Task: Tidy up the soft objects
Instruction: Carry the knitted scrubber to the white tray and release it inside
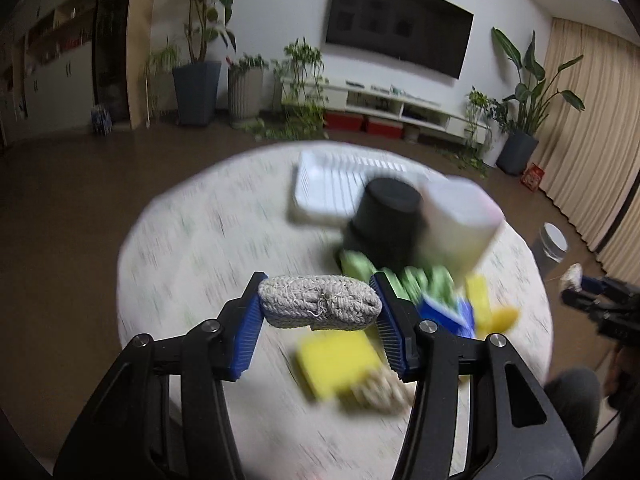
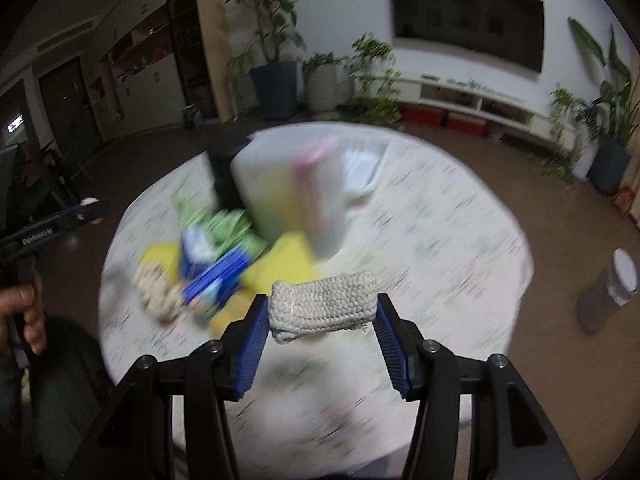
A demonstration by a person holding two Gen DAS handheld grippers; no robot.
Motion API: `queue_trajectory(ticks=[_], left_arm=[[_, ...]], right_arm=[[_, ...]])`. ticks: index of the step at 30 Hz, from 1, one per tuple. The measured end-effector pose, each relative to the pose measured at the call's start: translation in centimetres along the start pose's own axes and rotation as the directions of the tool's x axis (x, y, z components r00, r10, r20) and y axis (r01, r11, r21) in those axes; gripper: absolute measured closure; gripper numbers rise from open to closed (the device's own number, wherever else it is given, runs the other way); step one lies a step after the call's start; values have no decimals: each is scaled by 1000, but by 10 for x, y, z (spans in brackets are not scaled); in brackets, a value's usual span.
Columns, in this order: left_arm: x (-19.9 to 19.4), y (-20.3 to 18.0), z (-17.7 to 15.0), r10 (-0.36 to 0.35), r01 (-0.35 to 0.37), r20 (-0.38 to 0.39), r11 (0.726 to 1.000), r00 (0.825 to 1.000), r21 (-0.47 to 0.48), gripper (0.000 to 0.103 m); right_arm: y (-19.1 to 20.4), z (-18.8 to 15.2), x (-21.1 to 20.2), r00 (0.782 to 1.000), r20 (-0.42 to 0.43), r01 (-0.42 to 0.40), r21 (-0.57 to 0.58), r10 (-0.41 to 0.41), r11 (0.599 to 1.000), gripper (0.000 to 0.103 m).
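My left gripper (image 1: 319,304) is shut on a grey knitted pad (image 1: 319,301), held above the round table (image 1: 200,256). My right gripper (image 2: 323,310) is shut on a white knitted pad (image 2: 323,306), also held above the table (image 2: 440,240). Below lies a blurred pile: yellow sponges (image 1: 340,364) (image 2: 280,268), green cloths (image 1: 360,266) (image 2: 228,226), blue packets (image 1: 444,312) (image 2: 216,280) and a beige knitted piece (image 1: 380,392) (image 2: 156,288). The right gripper also shows at the right edge of the left wrist view (image 1: 576,280).
A white slatted tray (image 1: 332,184) lies at the table's far side. A black container (image 1: 386,220) and a white bin (image 1: 460,224) (image 2: 288,200) stand beside the pile. A grey waste bin (image 2: 608,292) stands on the floor at the right. Plants and a TV cabinet line the wall.
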State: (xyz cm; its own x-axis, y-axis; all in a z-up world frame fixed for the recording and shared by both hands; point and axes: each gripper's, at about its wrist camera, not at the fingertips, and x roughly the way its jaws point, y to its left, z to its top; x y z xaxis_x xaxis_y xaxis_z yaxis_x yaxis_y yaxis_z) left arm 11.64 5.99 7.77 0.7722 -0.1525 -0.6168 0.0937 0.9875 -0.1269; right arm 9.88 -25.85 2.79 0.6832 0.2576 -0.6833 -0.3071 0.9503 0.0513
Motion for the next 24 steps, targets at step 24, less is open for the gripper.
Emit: queue_trajectory(ticks=[24], left_arm=[[288,-23,157,-25,110,-263,943,964,315,53]], right_arm=[[-63,205,243,972,-224,-112,-214,63,970,48]])
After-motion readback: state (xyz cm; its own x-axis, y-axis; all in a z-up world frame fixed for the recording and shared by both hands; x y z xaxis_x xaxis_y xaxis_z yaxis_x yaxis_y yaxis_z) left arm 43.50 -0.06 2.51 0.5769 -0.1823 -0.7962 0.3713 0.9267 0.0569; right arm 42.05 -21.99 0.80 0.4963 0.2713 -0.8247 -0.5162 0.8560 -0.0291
